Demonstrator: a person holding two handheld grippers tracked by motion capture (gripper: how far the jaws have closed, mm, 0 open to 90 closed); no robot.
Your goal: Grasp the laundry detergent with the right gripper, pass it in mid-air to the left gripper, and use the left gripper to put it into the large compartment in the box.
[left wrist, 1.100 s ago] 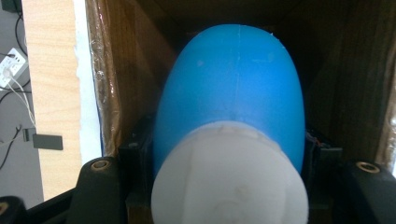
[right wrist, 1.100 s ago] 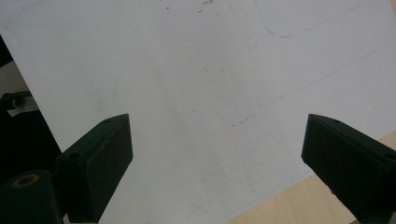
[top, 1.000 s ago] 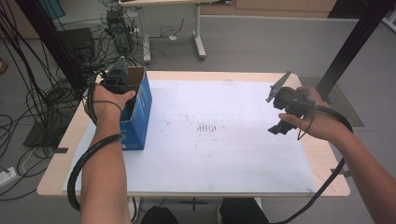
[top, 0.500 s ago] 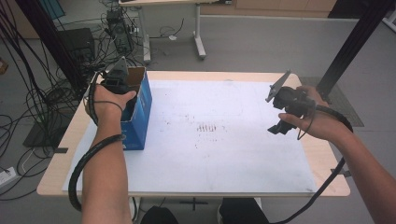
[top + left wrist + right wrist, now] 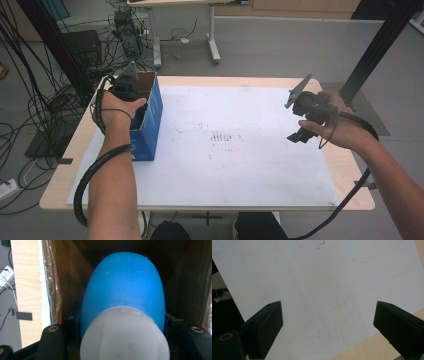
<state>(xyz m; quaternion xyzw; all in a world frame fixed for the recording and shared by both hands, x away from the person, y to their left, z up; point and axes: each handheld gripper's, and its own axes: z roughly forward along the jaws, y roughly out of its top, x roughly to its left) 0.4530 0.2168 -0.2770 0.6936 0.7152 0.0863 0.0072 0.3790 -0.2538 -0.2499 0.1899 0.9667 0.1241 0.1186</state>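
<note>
Nothing much has shifted over the last second: both hands sit where they were in the earlier high-view frames, the left one at the box and the right one out over the sheet.

Taking the blue box (image 5: 149, 124) as the landmark, it stands open-topped at the left end of the table (image 5: 200, 80), on the left edge of the white sheet (image 5: 240, 165) that covers most of the tabletop. The left gripper (image 5: 127, 86) is pushed down into the box's open top, with the person's left hand (image 5: 116, 111) wrapped over it from the near side. In the left gripper view, a blue egg-shaped object (image 5: 125, 287) with a white end (image 5: 125, 336) sits between the two black jaws inside the box's brown cardboard walls (image 5: 62, 290); the jaws press against it on both sides, so the left gripper is pinching it (the white end is nearest the camera, the blue end points deeper into the box).

Well to the right of the box, across the sheet, the right gripper (image 5: 306, 117) hangs above the sheet's right part, held in the person's right hand (image 5: 335, 127). In the right gripper view (image 5: 327, 322) its two jaws stand wide apart with nothing between them, and below them lies the bare sheet with faint pen lines and a strip of the wooden table edge.

Some dark smudges (image 5: 222, 136) mark the sheet between the box and the right gripper.
</note>
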